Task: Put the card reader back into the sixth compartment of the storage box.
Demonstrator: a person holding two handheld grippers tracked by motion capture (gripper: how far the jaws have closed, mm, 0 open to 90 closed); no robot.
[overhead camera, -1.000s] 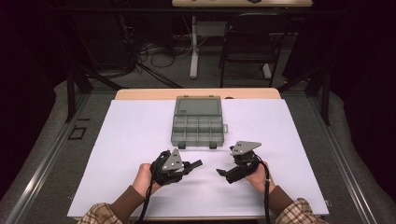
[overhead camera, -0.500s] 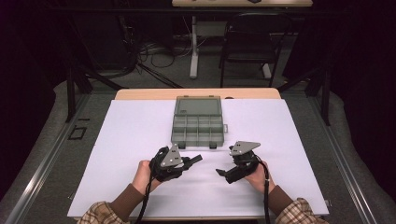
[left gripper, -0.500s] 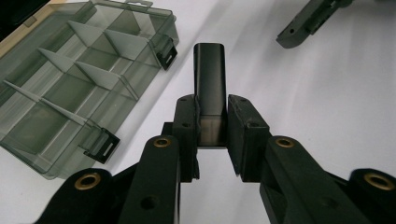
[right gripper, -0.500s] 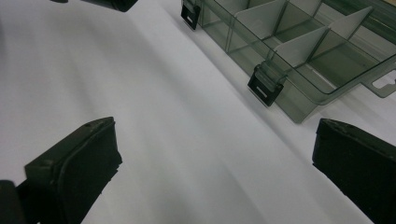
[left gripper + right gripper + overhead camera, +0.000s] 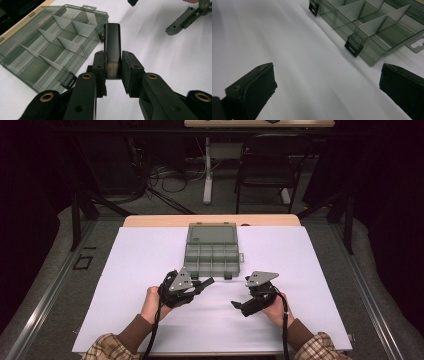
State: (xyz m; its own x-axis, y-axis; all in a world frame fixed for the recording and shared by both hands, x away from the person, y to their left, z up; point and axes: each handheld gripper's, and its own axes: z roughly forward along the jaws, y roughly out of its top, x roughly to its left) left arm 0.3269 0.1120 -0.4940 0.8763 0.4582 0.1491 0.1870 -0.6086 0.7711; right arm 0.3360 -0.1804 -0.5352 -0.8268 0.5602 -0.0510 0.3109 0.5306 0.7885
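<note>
Black block (image 5: pixel 112 47) sits clamped betw. pads of left gripper (image 5: pixel 113 67), sticking out past tips, over sheet (image 5: pixel 150 250) nr its front edge, just short of open box (image 5: pixel 211 252) at back-centre. Right gripper (image 5: pixel 239 305) wide, nothing in it, front-right of box.

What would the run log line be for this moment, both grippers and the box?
left gripper: shut on black block | right gripper: open, nothing between fingers | compartment box: lid open, on white sheet | block not yet in box
</note>
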